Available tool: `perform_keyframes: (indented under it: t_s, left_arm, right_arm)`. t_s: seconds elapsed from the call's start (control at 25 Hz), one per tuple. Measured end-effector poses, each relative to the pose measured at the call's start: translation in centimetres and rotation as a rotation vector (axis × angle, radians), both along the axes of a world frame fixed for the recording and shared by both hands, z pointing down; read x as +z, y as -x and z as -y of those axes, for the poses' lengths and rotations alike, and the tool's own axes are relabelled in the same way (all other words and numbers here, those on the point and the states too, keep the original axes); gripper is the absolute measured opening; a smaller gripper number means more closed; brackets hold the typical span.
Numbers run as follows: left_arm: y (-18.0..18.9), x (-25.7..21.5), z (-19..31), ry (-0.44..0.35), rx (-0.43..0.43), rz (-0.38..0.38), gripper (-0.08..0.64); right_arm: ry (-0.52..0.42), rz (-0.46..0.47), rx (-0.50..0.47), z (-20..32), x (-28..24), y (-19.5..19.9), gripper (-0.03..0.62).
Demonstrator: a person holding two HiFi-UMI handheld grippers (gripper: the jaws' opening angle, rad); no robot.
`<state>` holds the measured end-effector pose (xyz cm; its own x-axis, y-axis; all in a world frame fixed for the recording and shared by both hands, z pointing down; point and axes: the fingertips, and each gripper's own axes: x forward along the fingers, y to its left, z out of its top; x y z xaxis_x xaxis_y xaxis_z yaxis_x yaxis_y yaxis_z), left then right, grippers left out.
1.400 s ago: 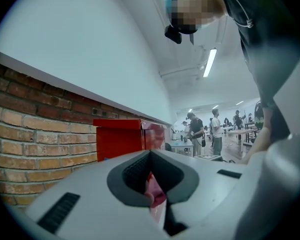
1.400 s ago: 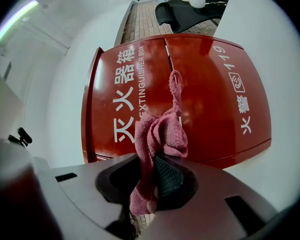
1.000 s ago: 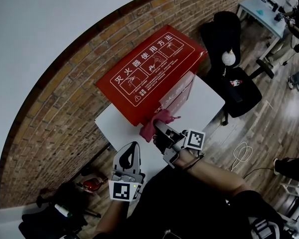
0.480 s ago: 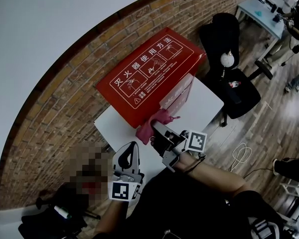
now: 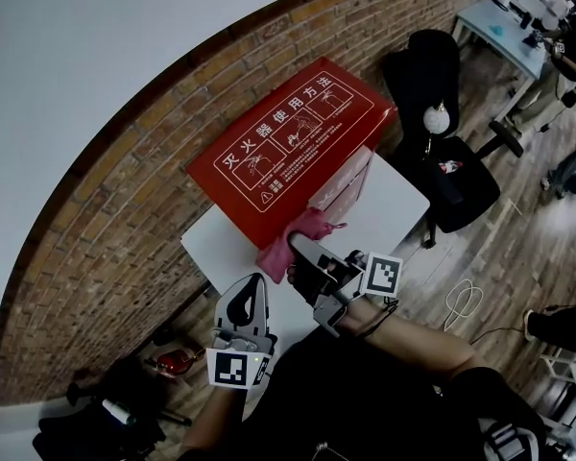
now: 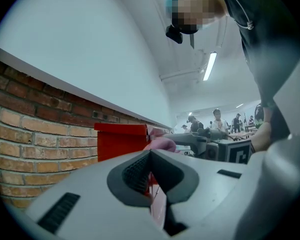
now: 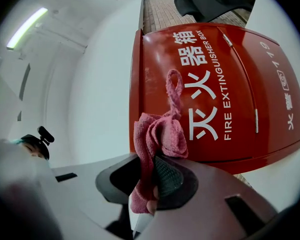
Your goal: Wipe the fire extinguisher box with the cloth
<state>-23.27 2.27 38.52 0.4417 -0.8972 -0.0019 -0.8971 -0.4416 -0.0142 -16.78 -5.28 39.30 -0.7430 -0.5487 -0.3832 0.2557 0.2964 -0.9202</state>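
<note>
Brick wall (image 5: 106, 229) with white plaster above it backs a white rectangular table (image 5: 394, 200). One red metal fire extinguisher box (image 5: 288, 142) sits on that table against the bricks.

Your right gripper (image 5: 305, 257) is clamped on one pink terry cloth (image 5: 286, 248). In the right gripper view the jaws of that gripper (image 7: 149, 176) are nearly together, with only the cloth's (image 7: 160, 134) thickness between the pads. The bunched end and a loose loop stand out beyond the tips, in front of the box's (image 7: 230, 84) red front panel. You hold the cloth at the box's 5 o'clock edge in the head view. No view settles whether it actually presses on the panel.

Your left gripper (image 5: 249, 296) hangs at 7 o'clock from the right one, over the near table edge and apart from the box. In the left gripper view its jaws (image 6: 150, 171) meet at the tips with nothing gripped.

Count: two grippers, one cloth, one box, one table, and one black office chair (image 5: 442, 113) at 2 o'clock from the table.

In the head view the box's long axis runs from 8 o'clock to 2 o'clock, along the wall. Its lid, printed with white instructions, faces up. The front panel, lettered FIRE EXTINGUISHER BOX, faces you.
</note>
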Motion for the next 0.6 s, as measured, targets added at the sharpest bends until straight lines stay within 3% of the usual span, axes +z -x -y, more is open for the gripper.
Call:
perform_keyframes:
  t_s: [0.32, 0.6]
  left_arm:
    - [0.4, 0.2, 0.0, 0.001, 0.0, -0.021, 0.034]
    - [0.2, 0.2, 0.4, 0.001, -0.004, -0.045, 0.034]
  right_arm:
    - [-0.057, 0.005, -0.014, 0.0, -1.6, 0.1, 0.078]
    - [-0.125, -0.111, -0.014, -0.4, -1.9, -0.4, 0.078]
